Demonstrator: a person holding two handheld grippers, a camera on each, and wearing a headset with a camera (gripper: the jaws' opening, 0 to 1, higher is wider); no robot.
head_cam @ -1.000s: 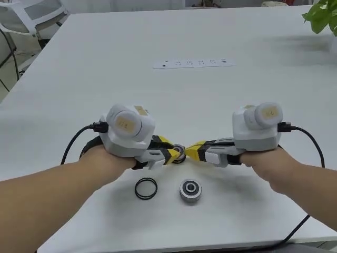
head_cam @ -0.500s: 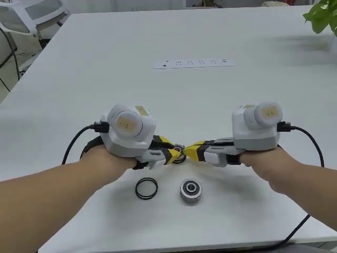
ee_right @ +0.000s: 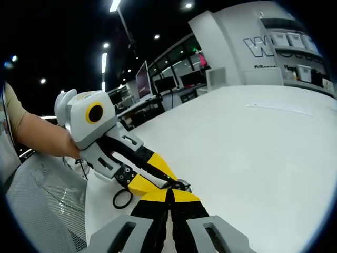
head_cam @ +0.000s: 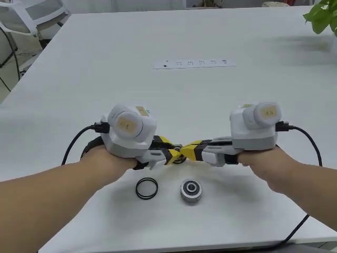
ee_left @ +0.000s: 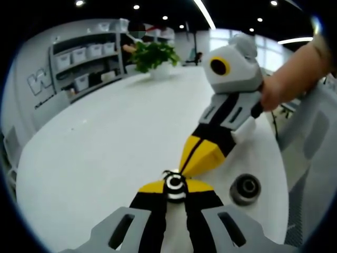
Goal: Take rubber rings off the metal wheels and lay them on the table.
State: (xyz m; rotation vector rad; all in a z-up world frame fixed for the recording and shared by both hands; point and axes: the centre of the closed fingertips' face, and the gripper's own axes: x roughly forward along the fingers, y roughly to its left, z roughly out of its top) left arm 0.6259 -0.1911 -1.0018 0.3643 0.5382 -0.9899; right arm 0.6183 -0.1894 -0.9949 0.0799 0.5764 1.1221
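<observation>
The left tool [head_cam: 169,154] is pinching a small silver metal wheel [ee_left: 175,185] between its yellow tips; the dark band on the wheel looks like its rubber ring. Below that tool, nearer the person, a loose thin black rubber ring [head_cam: 146,188] lies flat on the white bench [head_cam: 210,95]. Just to its right sits a bare silver metal wheel [head_cam: 190,190]. The right tool [head_cam: 188,151] meets the held wheel tip to tip, jaws pressed together at its rim; whether they nip the rubber I cannot tell.

The ring should be light, soft and stretchy, snug on the wheel. Best to take a thin pinch at its outer edge and peel it sideways. The wheel is hard, smooth and apt to slip.

Since a second ago the right tool has closed in, and its tips now cover the wheel in the head view.
</observation>
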